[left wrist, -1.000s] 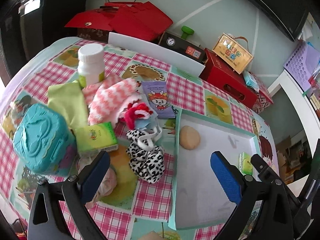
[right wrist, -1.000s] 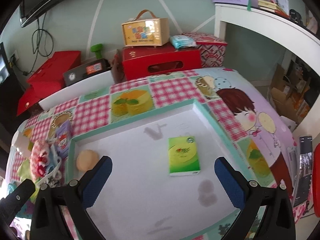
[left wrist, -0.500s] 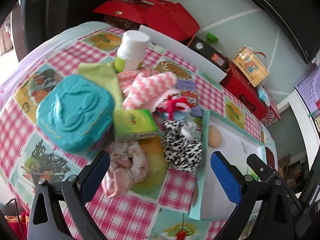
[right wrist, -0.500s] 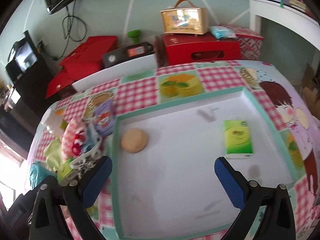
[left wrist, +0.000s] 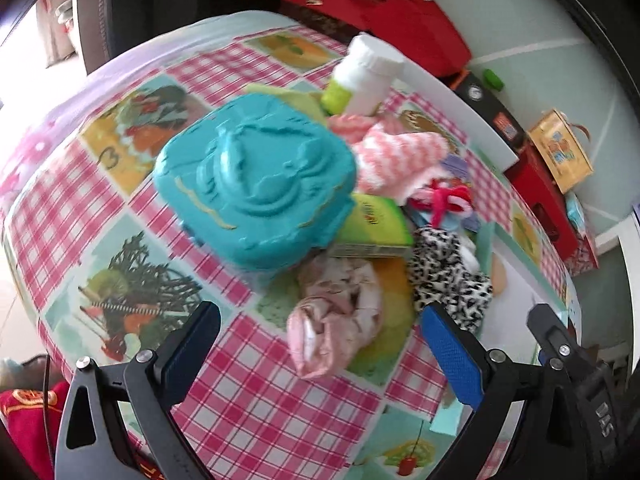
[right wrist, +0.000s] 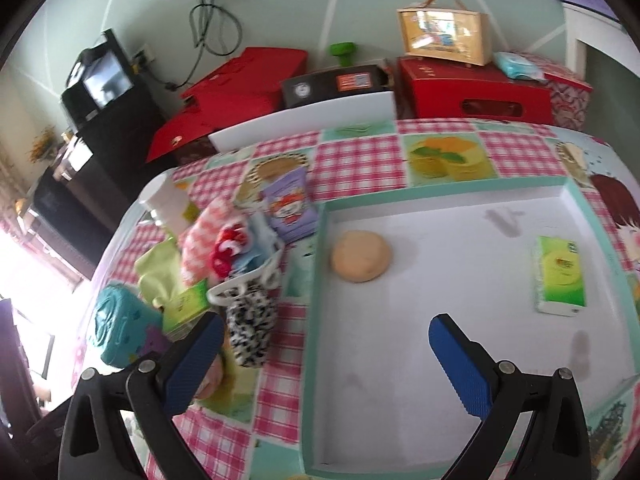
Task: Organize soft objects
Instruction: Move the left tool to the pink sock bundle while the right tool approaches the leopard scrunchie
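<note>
Soft objects are heaped on the checked tablecloth (left wrist: 248,392), and the left gripper (left wrist: 316,344) is held above them with its blue pads set wide apart, nothing between them. Just ahead of it a crumpled pink cloth (left wrist: 336,320) lies on the cloth surface, touching a leopard-print pouch (left wrist: 452,280) on its right. Behind these a teal plastic case (left wrist: 256,184) rests partly over a green tissue pack (left wrist: 376,224). Farther back a pink-and-white knitted piece (left wrist: 396,156), a red fuzzy item (left wrist: 444,200) and a white bottle (left wrist: 368,76) are seen close together.

The right gripper (right wrist: 324,364) is likewise spread open and empty, held over the near left corner of a shallow white tray (right wrist: 316,320) with a teal rim. Inside the tray a round beige pad (right wrist: 360,256) lies near the left wall, and a second green tissue pack (right wrist: 558,276) lies well apart from it toward the right wall.

Beyond the table edge red boxes (right wrist: 472,92), a yellow carry case (right wrist: 444,36) and a dark cabinet with a small screen (right wrist: 108,80) are ranged against a pale green wall.
</note>
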`<state>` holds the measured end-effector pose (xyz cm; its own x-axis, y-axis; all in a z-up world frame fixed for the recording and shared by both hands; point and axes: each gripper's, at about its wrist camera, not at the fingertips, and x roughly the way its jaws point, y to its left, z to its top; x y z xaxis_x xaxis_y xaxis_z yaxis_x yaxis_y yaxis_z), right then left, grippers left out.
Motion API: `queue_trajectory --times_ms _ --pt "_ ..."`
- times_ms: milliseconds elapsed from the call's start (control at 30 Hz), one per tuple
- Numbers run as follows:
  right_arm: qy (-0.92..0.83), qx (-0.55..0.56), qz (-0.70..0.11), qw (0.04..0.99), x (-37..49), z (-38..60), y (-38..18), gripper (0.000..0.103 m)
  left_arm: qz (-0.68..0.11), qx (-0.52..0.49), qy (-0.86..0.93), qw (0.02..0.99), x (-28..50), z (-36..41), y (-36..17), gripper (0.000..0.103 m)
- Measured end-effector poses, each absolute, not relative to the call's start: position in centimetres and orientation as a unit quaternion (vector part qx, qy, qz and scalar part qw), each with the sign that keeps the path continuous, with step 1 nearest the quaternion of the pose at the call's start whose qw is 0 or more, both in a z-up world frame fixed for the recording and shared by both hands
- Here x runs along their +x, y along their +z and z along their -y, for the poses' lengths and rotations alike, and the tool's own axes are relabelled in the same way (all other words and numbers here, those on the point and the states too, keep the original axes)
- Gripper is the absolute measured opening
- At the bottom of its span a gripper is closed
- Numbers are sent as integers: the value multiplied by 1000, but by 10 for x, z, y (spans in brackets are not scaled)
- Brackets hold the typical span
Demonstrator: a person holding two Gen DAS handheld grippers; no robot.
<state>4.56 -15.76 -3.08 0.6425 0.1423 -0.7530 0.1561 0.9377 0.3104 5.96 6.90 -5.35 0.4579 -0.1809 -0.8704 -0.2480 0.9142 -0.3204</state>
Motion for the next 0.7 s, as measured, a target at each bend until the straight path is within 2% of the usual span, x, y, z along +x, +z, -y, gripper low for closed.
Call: queue_trajectory --times_ms 300,433,500,567,700 --pt "34 208 -415 885 53 150 -35 103 -532 -191 23 824 63 -65 -64 100" --pt "50 204 -418 884 58 146 -38 94 -536 -191 33 822 65 -68 -68 100" --pt "59 202 -421 882 61 142 -41 90 -540 -188 36 820 65 -68 -70 96" --pt "63 200 -424 881 63 140 -43 85 -545 -184 35 817 67 -66 -72 85" --pt "75 193 -424 882 66 135 -44 77 -556 -184 28 810 72 -61 -78 80"
